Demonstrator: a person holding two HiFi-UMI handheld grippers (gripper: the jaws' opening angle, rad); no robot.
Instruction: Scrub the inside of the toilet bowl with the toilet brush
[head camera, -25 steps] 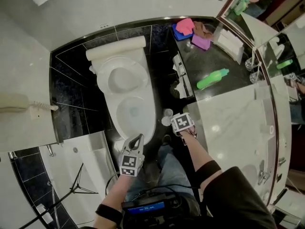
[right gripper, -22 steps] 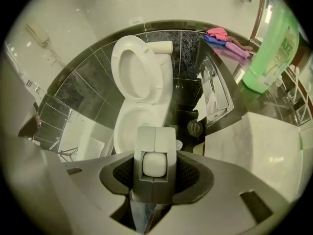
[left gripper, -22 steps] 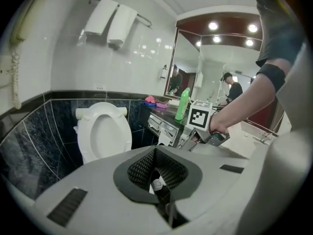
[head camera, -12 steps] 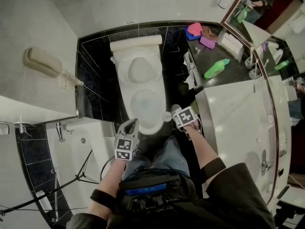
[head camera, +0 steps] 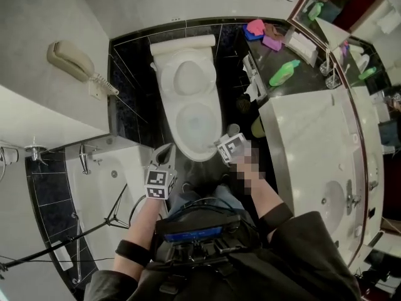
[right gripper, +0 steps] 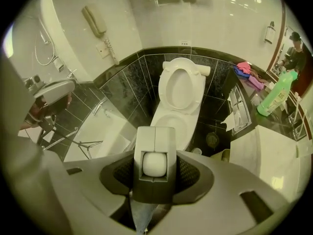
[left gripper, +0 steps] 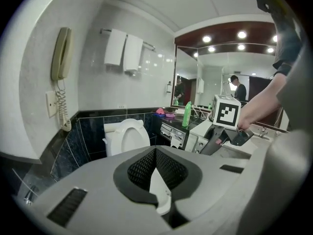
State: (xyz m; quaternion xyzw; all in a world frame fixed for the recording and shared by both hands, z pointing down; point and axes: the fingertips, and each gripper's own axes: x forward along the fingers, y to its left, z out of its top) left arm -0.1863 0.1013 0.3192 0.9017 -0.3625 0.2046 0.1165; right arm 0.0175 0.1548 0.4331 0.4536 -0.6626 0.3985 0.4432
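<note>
The white toilet (head camera: 194, 115) stands against the back wall with its lid (head camera: 191, 77) raised and the bowl open. My right gripper (head camera: 227, 149) hangs over the bowl's front right rim, pointing steeply down. It is shut on the toilet brush handle (right gripper: 155, 163), a grey squared piece with a white rounded end that I see end-on; the brush head is hidden behind it. My left gripper (head camera: 166, 152) is at the bowl's front left, above the floor. Its pads (left gripper: 142, 168) meet at the tips with nothing held. The toilet (left gripper: 126, 136) lies ahead of it, with the right gripper (left gripper: 226, 131) to its right.
A wall phone (head camera: 72, 58) hangs at the left above the bathtub (head camera: 100, 187), where a tripod (head camera: 100, 221) stands. Right of the toilet are a round holder (head camera: 233, 129), a small bin (head camera: 257, 127) and the vanity counter (head camera: 307, 143) with a green bottle (head camera: 285, 73) and cloths (head camera: 263, 33).
Both grippers have risen. The right one moved from beside the round holder to the bowl's front right rim. The left one shifted left, off the bowl's front.
</note>
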